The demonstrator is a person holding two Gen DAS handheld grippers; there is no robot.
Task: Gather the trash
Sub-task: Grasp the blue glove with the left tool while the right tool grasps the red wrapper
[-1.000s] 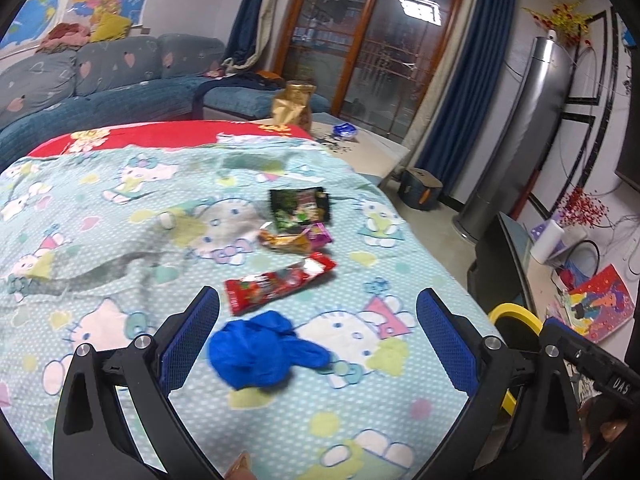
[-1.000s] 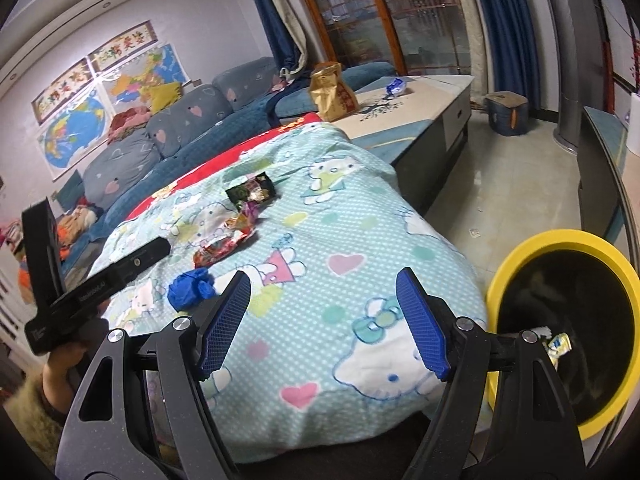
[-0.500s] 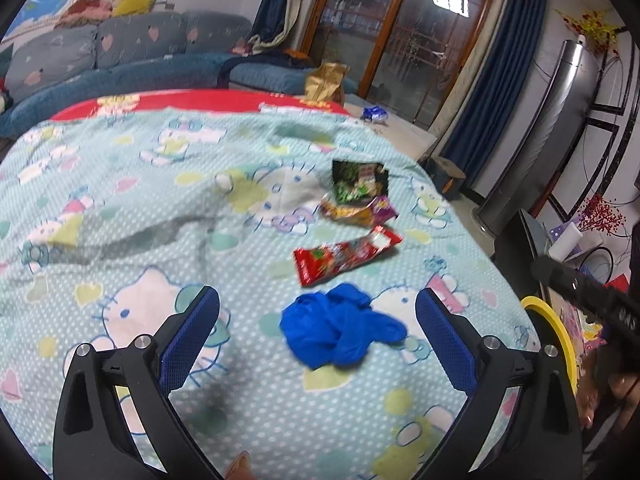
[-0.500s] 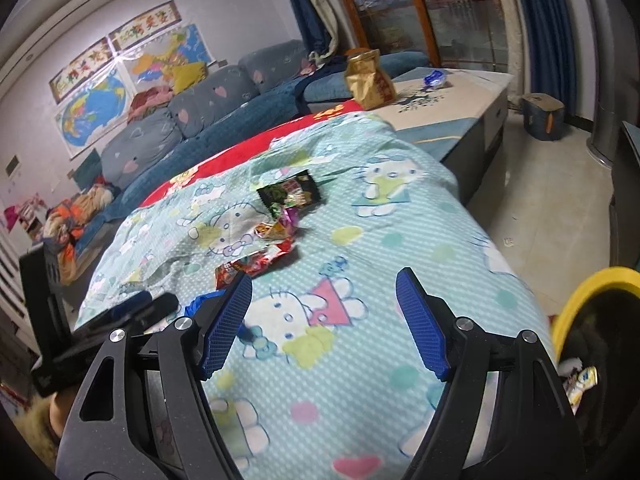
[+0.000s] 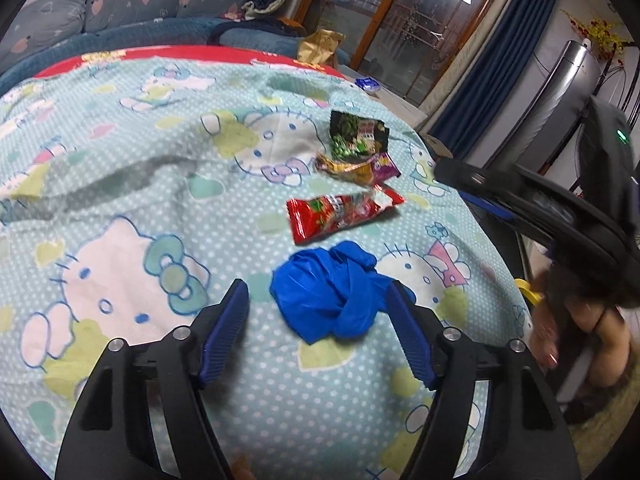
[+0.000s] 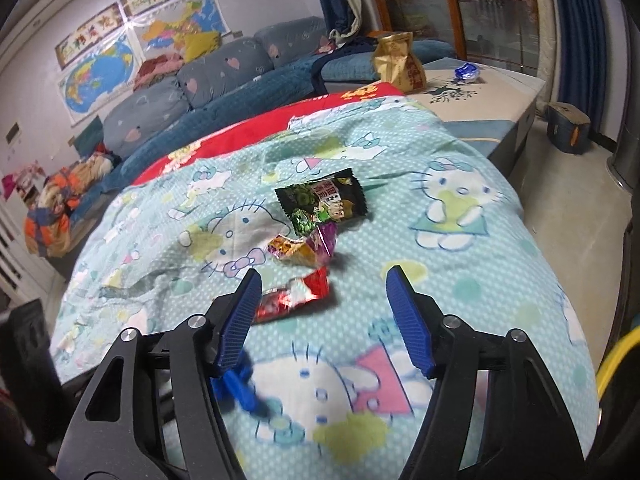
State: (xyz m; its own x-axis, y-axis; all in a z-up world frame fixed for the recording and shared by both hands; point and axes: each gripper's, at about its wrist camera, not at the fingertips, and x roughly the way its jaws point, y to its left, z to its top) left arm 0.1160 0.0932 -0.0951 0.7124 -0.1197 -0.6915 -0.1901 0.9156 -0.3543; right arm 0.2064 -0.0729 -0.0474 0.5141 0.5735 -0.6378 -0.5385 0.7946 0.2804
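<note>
My left claw (image 5: 320, 316) stands spread around the blue glove (image 5: 328, 292), with bare bedspread (image 5: 120, 208) to its left. The red wrapper (image 5: 340, 216) lies just beyond; my right claw (image 5: 520, 196) crowds the right side.

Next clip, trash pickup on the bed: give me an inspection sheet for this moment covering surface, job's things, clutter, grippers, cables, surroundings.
Surface: Hello Kitty blanket, wrinkled, over a red sheet.
Job's things: crumpled blue glove; red wrapper beyond it; gold-purple wrapper; green-black snack bag farthest. Yellow bin rim at the bed's right edge.
Clutter: gold bag and small blue packet on the low table beyond the bed.
Grippers: left gripper open, straddling the glove, contact unclear; right gripper open, empty, red wrapper by its left finger.
Cables: nothing seen.
Surroundings: blue sofa, wall maps, glass doors, blue curtains.
</note>
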